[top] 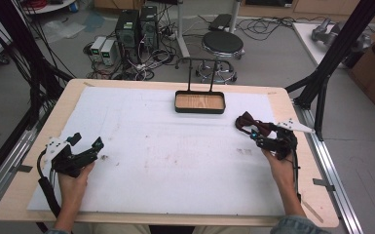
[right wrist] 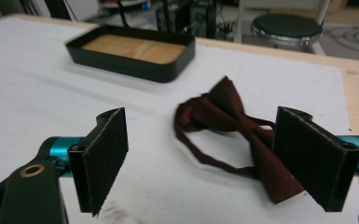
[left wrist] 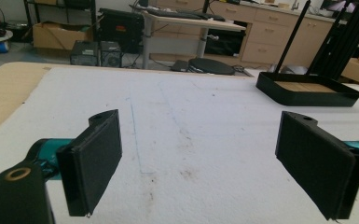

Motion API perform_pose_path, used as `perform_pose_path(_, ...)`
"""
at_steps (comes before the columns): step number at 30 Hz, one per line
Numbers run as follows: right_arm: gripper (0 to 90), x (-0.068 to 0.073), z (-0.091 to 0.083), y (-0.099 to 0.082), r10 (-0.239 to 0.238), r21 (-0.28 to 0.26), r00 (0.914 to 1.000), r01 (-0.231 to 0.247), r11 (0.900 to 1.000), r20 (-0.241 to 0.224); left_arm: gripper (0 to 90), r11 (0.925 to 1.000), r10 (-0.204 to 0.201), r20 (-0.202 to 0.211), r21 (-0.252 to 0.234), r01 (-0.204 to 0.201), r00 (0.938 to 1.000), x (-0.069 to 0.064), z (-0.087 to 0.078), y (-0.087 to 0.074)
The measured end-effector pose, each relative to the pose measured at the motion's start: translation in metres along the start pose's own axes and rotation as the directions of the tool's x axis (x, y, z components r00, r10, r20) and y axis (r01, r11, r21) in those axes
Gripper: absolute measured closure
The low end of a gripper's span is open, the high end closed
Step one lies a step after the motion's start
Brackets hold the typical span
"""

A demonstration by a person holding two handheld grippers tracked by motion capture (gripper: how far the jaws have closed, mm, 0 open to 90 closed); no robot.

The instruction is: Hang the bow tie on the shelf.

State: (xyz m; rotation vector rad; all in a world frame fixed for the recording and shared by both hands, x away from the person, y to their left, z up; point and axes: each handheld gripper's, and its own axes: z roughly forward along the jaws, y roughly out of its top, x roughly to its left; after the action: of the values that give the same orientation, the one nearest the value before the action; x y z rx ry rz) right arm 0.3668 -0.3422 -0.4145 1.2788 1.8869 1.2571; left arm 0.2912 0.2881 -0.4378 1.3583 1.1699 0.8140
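You hold a gripper in each hand over the white mat [top: 175, 156] on the table. The black tray [top: 199, 103] with the wooden bottom sits at the far middle of the mat, so let us tell places from it.

Your right gripper [top: 260, 136] is to the right of the tray and nearer to you. Its jaws are spread wide and hold nothing. The dark red bow tie [right wrist: 233, 126] lies flat on the mat between the tray and that gripper. In the right gripper view, one wing of the bow tie lies just in front of one jaw, and its thin strap makes a loop toward the other jaw.

Your left gripper [top: 87, 146] is far to the left of the tray and closer to you. Its jaws are spread wide too, with bare mat between them.
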Motion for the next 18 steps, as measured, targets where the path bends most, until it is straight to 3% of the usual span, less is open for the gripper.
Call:
perform_pose_path(4,17.6,-0.018,0.016,0.006,-0.009,0.058,0.9998,0.008,0.9983,0.015,14.9,1.0000,0.000,0.000,0.000,0.000,1.0000,0.000,0.000,0.000)
perform_pose_path(7,18.6,-0.028,0.027,0.013,-0.002,0.086,0.9999,0.003,0.9963,-0.015,15.0,1.0000,0.003,0.002,0.001,-0.003,1.0000,0.000,0.000,0.000)
perform_pose_path(9,22.0,-0.031,0.034,0.017,-0.049,0.104,0.9987,0.050,0.9933,-0.011,15.0,1.0000,0.006,0.001,0.001,-0.006,1.0000,-0.001,0.001,0.000)
perform_pose_path(12,23.4,-0.036,0.044,0.020,-0.060,0.134,0.9974,0.065,0.9889,-0.039,15.0,1.0000,0.004,0.001,0.002,-0.004,1.0000,-0.001,0.001,0.000)
perform_pose_path(18,26.8,-0.040,0.056,0.014,-0.121,0.178,0.9925,0.122,0.9765,-0.018,15.0,1.0000,0.003,-0.001,0.001,-0.003,1.0000,-0.001,0.001,0.000)
